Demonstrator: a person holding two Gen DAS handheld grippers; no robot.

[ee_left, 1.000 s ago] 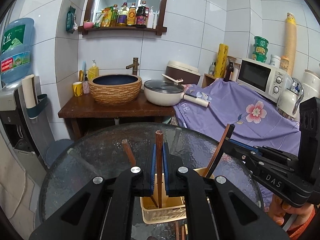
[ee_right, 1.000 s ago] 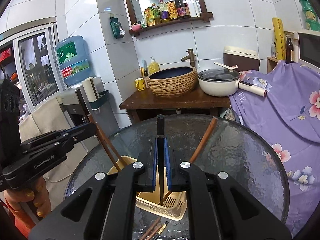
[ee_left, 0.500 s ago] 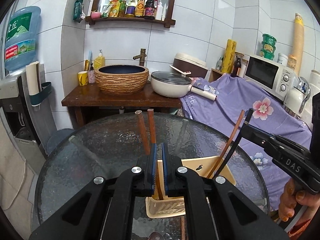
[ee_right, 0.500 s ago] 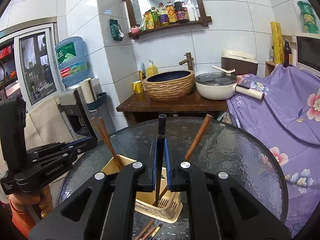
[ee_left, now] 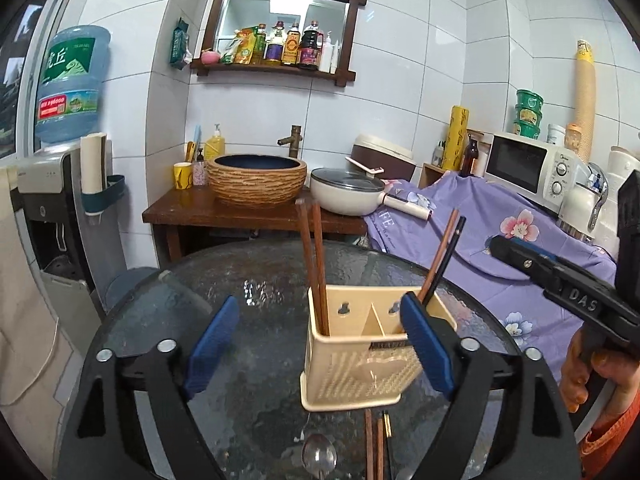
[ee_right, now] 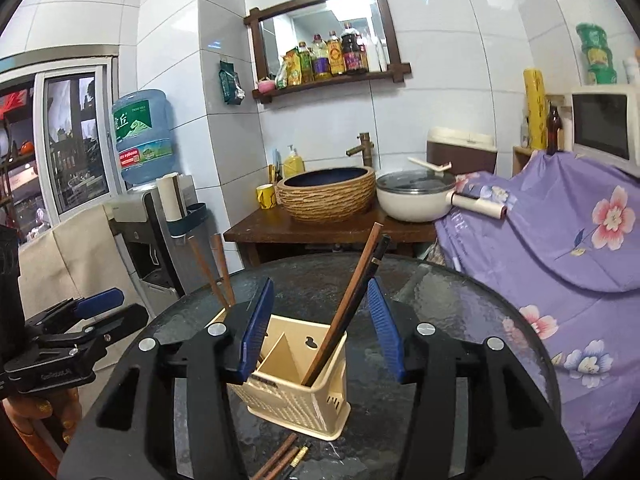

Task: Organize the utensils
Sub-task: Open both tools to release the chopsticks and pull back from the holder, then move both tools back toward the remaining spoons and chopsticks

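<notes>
The utensil holder (ee_left: 352, 376) is cream plastic, its front a grid of small perforations. In its left compartment stand two reddish-brown chopsticks (ee_left: 314, 264); in the right, one brown chopstick (ee_left: 440, 256) beside a black one (ee_left: 450, 260). The round worktop (ee_left: 272, 276) is dark, dimpled glass with a mottled sheen. Each hand-held gripper is black, and the left hand-held gripper (ee_left: 320, 352) has ribbed blue pads (ee_left: 210, 344), as does the right hand-held gripper (ee_right: 318, 332). Far behind, a purple cloth (ee_right: 560, 240) carries pink and white flowers, and the basin (ee_left: 258, 180) has a tan woven-looking outside and a dark blue inside.
</notes>
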